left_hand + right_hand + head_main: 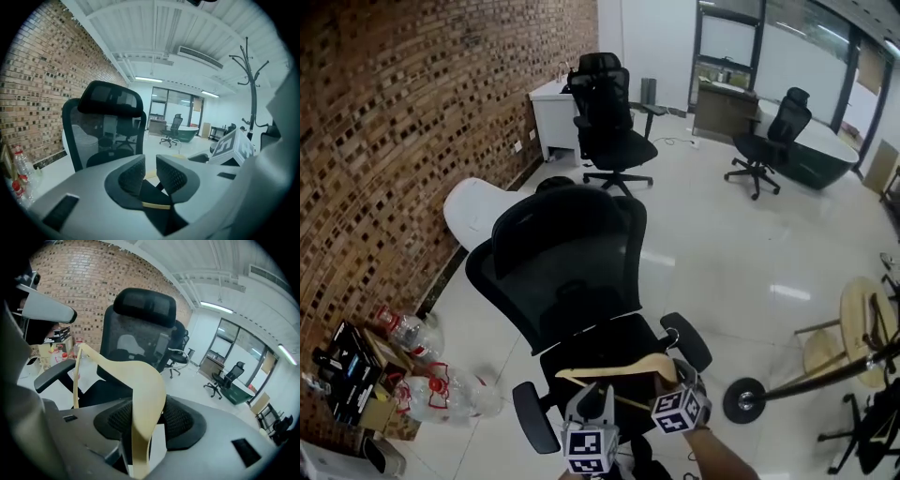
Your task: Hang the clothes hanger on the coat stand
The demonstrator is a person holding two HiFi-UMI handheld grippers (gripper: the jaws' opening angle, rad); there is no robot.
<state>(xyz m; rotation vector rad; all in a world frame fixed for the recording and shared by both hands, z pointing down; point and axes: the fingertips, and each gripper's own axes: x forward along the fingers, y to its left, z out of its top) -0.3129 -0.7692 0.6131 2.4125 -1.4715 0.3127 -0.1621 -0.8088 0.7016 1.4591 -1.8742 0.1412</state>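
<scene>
Above the office chair (581,272) seat's front edge, our right gripper (673,373) is clamped on the wooden clothes hanger (614,372). Our left gripper (591,405) is empty, its jaws narrowly apart. The coat stand (743,400) is well to our right. We should hold firm, turn right, keep the hanger level, and lift its hook above a branch before lowering.

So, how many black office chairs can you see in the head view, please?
3: nearest chair straight ahead, desk chair by the white desk, far chair upper right. Another may hide behind the desk chair.
</scene>
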